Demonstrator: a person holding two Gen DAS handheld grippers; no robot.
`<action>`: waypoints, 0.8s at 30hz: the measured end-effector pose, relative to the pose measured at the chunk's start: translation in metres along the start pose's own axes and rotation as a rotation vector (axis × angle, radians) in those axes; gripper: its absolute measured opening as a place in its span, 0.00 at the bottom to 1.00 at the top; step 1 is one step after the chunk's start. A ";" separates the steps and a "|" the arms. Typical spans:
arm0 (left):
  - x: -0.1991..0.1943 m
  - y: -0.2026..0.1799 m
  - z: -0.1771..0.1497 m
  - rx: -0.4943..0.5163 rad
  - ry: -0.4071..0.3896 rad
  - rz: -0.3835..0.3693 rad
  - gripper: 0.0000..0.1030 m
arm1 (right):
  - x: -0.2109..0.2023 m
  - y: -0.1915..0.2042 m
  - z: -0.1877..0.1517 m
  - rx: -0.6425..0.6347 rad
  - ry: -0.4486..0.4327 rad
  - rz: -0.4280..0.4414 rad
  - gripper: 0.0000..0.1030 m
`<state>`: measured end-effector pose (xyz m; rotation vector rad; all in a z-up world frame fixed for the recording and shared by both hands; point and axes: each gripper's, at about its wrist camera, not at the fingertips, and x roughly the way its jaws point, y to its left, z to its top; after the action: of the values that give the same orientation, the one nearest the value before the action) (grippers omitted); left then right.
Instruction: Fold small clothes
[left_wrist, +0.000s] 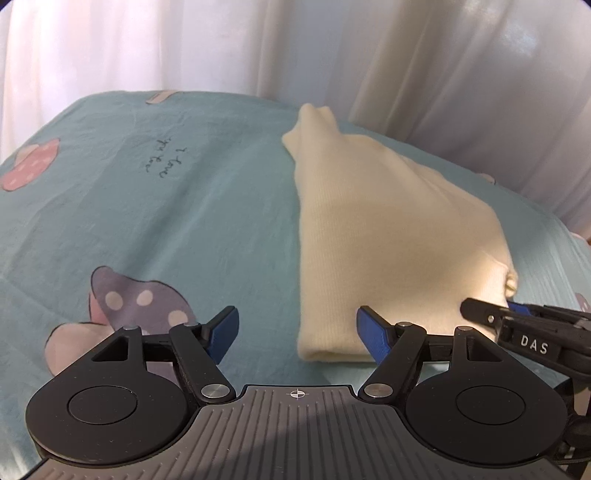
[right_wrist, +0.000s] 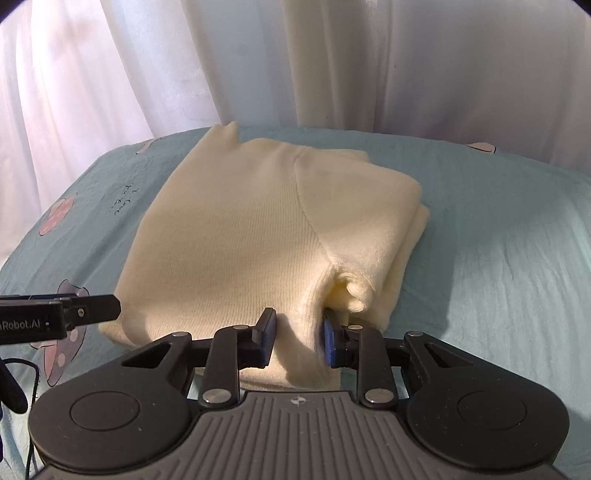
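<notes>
Curtain (right_wrist: 332, 62): white, hung behind the bed.
Bed sheet (left_wrist: 192, 221): teal, mushroom print, spread under everything.
Sweater (right_wrist: 236, 229): cream knit, folded, laid on the sheet.
Right hand-held gripper (right_wrist: 299, 332): near edge of the sweater pinched between the blue pads.
Left hand-held gripper (left_wrist: 297, 332): jaws spread wide, nothing held, sweater's near corner between the pads.

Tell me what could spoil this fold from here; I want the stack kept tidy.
1. The right gripper pinches only the near edge of the folded cream knit sweater; lifting may peel the top layer and undo the fold.
2. The loose bunched fabric beside its fingers could drag out.
3. The left gripper is open, so the near left corner may slide on the teal bedsheet.
</notes>
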<state>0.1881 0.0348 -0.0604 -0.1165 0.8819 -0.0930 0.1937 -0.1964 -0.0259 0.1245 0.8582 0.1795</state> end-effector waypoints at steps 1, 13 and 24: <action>-0.001 0.002 0.004 0.000 -0.011 -0.002 0.74 | -0.007 0.000 0.005 0.012 -0.027 0.012 0.24; 0.071 -0.018 0.074 -0.016 -0.053 0.065 0.82 | 0.028 -0.013 0.038 0.009 -0.041 -0.018 0.24; 0.018 -0.002 -0.002 0.114 0.046 0.033 0.83 | -0.029 -0.029 -0.023 0.099 0.098 -0.002 0.65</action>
<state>0.1977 0.0308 -0.0750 0.0064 0.9221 -0.1155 0.1610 -0.2299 -0.0243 0.2090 0.9650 0.1414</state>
